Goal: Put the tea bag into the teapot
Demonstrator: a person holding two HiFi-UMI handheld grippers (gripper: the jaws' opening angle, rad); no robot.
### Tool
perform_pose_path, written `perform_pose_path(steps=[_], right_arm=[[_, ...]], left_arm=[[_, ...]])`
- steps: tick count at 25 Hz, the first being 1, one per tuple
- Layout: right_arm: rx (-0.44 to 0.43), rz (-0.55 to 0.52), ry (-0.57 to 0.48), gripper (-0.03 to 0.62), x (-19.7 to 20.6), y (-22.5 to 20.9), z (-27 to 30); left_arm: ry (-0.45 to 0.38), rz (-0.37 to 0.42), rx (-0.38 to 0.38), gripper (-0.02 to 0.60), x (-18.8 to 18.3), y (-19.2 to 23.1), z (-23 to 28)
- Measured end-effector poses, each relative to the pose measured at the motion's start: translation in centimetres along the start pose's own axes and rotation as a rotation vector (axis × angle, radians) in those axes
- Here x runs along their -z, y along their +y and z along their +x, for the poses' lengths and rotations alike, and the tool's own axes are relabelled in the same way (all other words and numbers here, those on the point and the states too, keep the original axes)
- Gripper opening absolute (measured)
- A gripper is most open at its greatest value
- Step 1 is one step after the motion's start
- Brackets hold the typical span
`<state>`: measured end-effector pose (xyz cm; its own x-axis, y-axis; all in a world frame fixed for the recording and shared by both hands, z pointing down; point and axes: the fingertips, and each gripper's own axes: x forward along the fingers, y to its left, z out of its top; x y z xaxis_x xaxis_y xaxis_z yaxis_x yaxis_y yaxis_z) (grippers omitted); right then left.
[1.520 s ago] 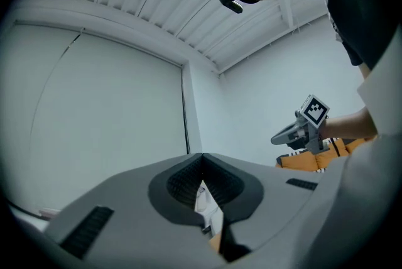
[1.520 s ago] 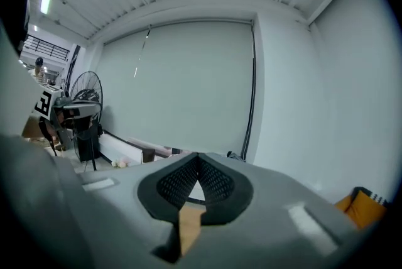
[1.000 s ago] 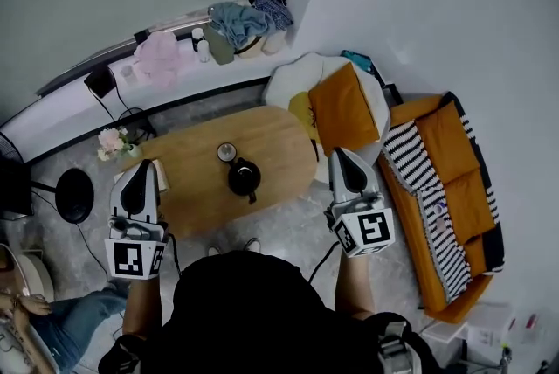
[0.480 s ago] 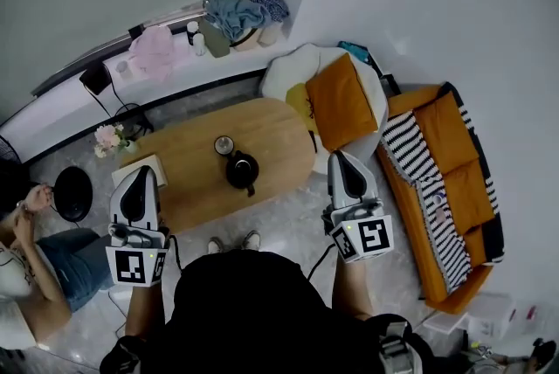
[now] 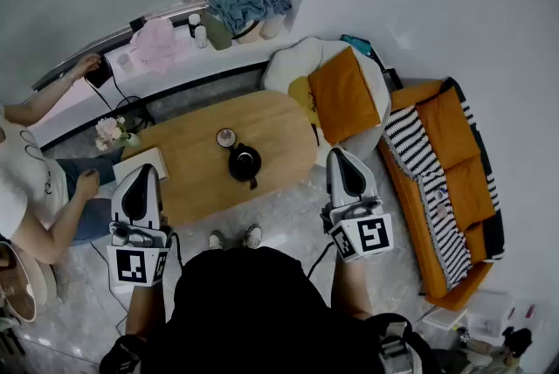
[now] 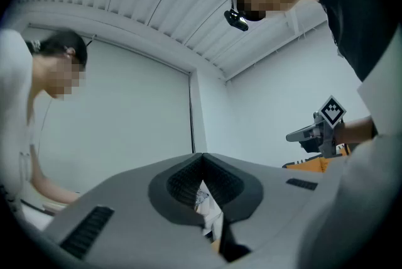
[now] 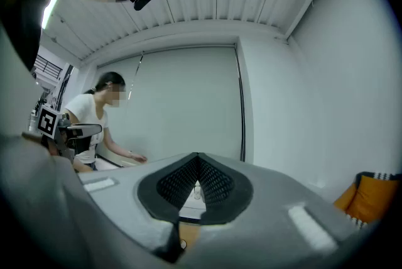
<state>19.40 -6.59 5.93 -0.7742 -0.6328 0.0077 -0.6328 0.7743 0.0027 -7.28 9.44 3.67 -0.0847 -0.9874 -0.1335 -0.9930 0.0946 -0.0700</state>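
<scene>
The teapot [image 5: 244, 162], small and black, stands near the middle of the oval wooden table [image 5: 284, 123], with its lid on as far as the head view shows. Just beyond it, apart from it, sits a small round cup [image 5: 226, 137]. The tea bag cannot be made out in any view – it is too small to pick out on the table from above.

The left gripper [image 5: 142, 176] hangs off the table's near left edge, its tip over the corner by a flat white box [image 5: 140, 162]. Its jaws are pressed together at the tips and pinch nothing; through the hollow behind the tips only a scrap of white and a strip of wood colour show. The right gripper [image 5: 339, 155] is held off the table's right end, over the floor, jaws likewise pressed together and bare.

A bunch of pale flowers [image 5: 111, 130] stands at the table's far left corner. A second person [image 5: 26, 180] in a white top sits at the left – one arm reaching to the ledge [image 5: 175, 58] along the wall, where clothes [image 5: 236, 7] are piled. To the right are a white chair [image 5: 293, 71] with an orange cushion [image 5: 345, 97] and an orange sofa [image 5: 454, 145] with a striped throw.
</scene>
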Motion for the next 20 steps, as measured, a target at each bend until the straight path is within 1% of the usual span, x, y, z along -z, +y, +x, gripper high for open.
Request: perform_pose_path(steps=[9,20], right_arm=[[-0.026,-0.020,-0.006,0.005,-0.2,0.7,0.8],[-0.009,-0.031,0.008,0.005,0.1,0.5,0.8]], left_arm=[[-0.001,0.001,-0.012,0.008,0.1,0.1,-0.4],[0.002,-0.012,0.014,0.008,0.7,-0.2,0.5]])
